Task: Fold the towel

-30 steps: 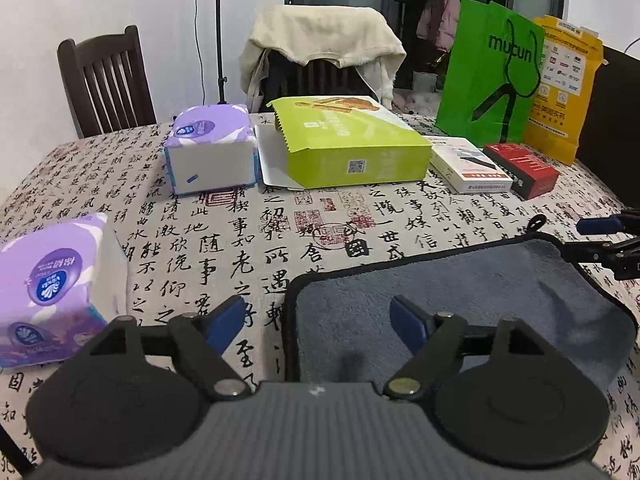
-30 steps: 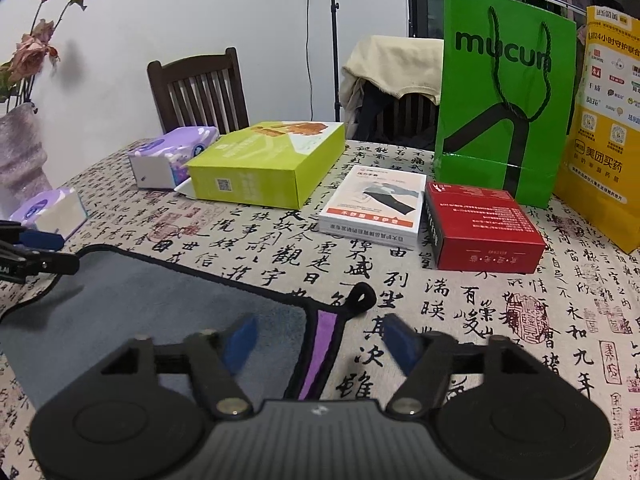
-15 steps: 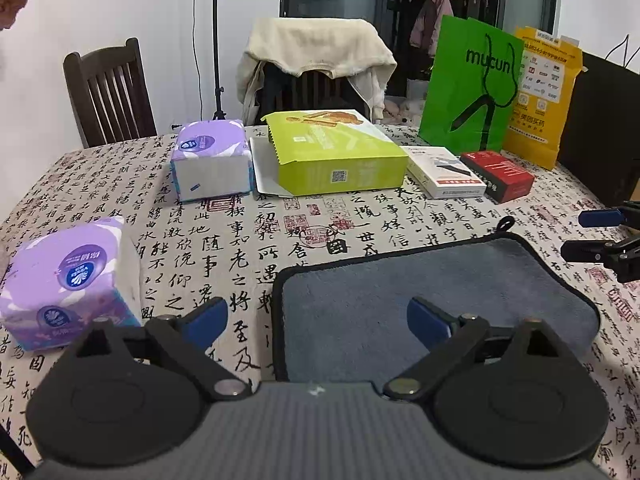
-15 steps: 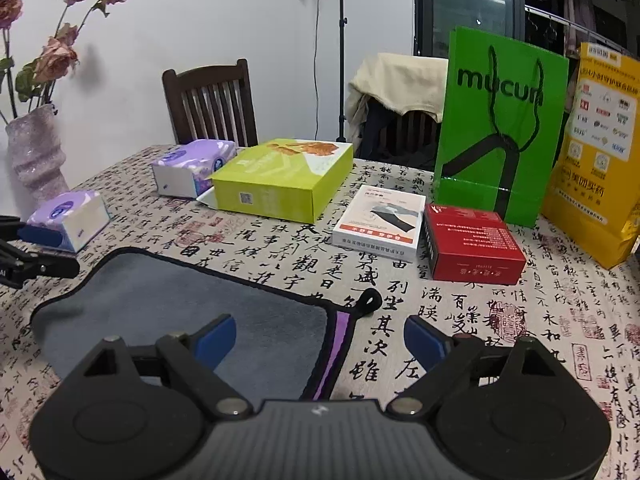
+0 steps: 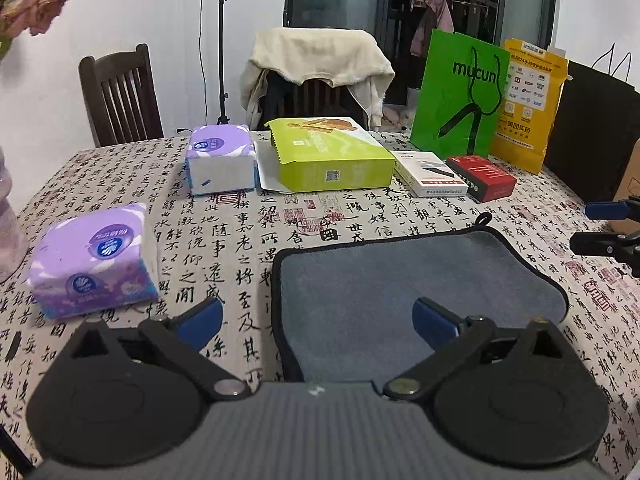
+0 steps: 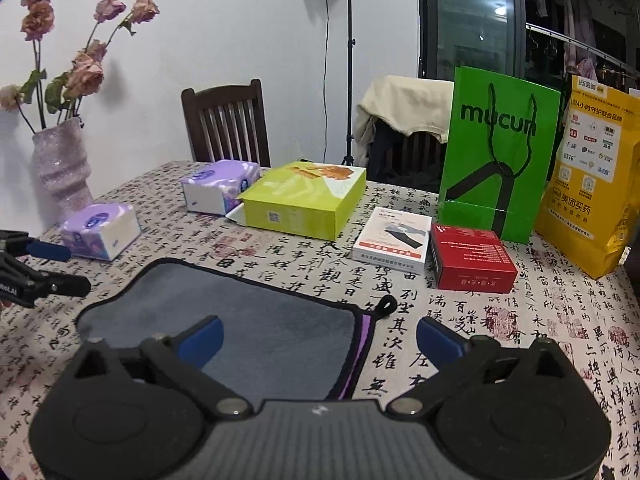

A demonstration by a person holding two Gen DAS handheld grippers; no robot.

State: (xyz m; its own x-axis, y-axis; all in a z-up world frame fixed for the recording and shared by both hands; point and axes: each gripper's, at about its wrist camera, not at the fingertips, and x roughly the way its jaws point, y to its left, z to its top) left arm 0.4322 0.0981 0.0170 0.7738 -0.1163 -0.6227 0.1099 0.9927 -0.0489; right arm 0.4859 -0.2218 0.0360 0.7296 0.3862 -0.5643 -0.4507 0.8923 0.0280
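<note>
Two spread grippers [image 5: 316, 318] [image 6: 318, 338], one towel [image 5: 400, 280], two tissue packs [image 5: 94, 260] [image 5: 221, 164].

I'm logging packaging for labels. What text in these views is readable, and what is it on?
"mucun": green bag.
"美团买药": yellow bag.
Brush-script Chinese characters: tablecloth.
Too small or blurred: tissue packs, green box, white box, red box.
</note>
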